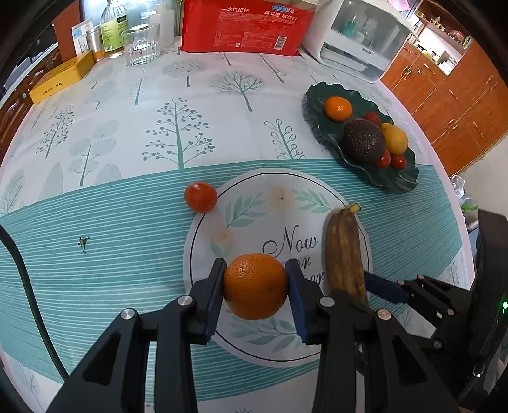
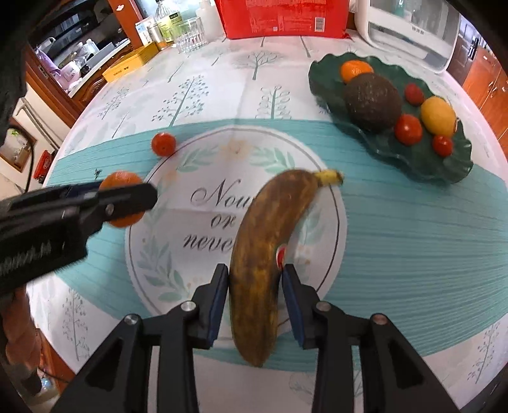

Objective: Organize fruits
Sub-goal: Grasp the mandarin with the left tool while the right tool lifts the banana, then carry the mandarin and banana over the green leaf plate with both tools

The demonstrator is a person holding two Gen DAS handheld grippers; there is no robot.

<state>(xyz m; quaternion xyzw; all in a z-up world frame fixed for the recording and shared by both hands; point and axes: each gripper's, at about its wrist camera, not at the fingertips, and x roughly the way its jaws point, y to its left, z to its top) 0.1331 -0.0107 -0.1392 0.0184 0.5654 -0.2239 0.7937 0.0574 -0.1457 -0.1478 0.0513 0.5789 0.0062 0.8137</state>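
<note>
My left gripper (image 1: 255,286) is shut on an orange (image 1: 255,286), held over the round printed patch of the tablecloth. From the right wrist view the left gripper (image 2: 127,198) shows at the left with the orange (image 2: 122,179) between its fingers. My right gripper (image 2: 255,279) is shut on a brown overripe banana (image 2: 270,241), stem pointing away. The banana (image 1: 344,251) and right gripper (image 1: 365,282) show beside the orange in the left wrist view. A dark green leaf-shaped plate (image 1: 400,182) (image 2: 324,79) at the right holds a tangerine, an avocado, a lemon and small red fruits.
A small red tomato (image 1: 201,197) (image 2: 163,144) lies on the cloth left of the round patch. At the table's far edge stand a glass (image 1: 140,43), bottles, a yellow box (image 1: 62,77), a red pack (image 1: 246,23) and a white appliance (image 1: 362,38). Wooden cabinets stand to the right.
</note>
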